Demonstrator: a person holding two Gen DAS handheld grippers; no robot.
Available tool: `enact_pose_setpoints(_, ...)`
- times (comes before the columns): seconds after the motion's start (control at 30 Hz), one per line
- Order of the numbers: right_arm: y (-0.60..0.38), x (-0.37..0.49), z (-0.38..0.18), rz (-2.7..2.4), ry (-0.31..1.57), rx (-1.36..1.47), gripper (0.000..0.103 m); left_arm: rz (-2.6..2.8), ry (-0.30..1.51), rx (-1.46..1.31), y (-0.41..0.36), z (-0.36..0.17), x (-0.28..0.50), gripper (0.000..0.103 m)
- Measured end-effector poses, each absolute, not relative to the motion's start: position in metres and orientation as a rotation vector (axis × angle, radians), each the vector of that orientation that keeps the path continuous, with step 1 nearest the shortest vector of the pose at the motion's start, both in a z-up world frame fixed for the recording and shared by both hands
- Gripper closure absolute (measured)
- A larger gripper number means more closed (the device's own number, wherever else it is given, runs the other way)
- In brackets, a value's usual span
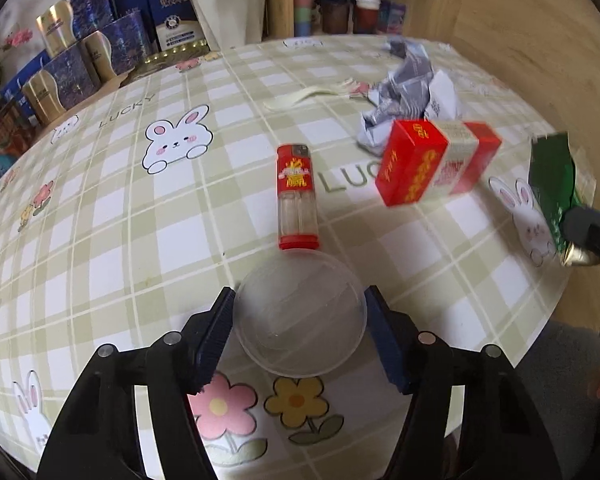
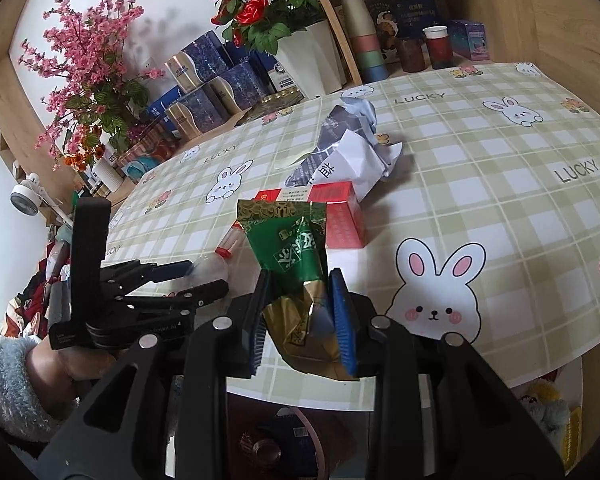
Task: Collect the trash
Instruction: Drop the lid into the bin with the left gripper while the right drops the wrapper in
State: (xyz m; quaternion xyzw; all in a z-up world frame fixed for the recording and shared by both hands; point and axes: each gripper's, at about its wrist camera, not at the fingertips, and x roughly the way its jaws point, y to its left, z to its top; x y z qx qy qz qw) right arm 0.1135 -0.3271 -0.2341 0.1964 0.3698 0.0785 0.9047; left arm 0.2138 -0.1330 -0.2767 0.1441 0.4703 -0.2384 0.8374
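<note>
The left gripper brackets a clear plastic cup on the checked tablecloth, fingers at its sides, just below a red lighter. The right gripper is clamped on a green-and-gold wrapper, held above the table edge near a red carton and crumpled paper.

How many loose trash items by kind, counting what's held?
Clear cup: 1
Lighter: 1
Red box: 1
Crumpled paper: 1
Green packet: 1
Plastic spoon: 1
Total: 6
</note>
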Motion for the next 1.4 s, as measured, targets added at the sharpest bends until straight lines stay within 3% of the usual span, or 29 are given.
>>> enact_pose_setpoints(0.67,-0.289,0.071,-0.218,0.223,0.778,0.364,0.071,-0.586,1.006,0.140,-0.060,-0.227,0.098,0.039)
enact_pose_setpoints(1.0,-0.263,0.040,-0.214,0.255,0.789,0.339,0.071,-0.603,1.091,0.129,-0.044,-0.257,0.043,0.039)
enact_pose_setpoints(1.4,-0.264,0.033,-0.221,0.250,0.815,0.343,0.071,-0.577,1.255,0.111,-0.044,-0.304,0.048,0.039)
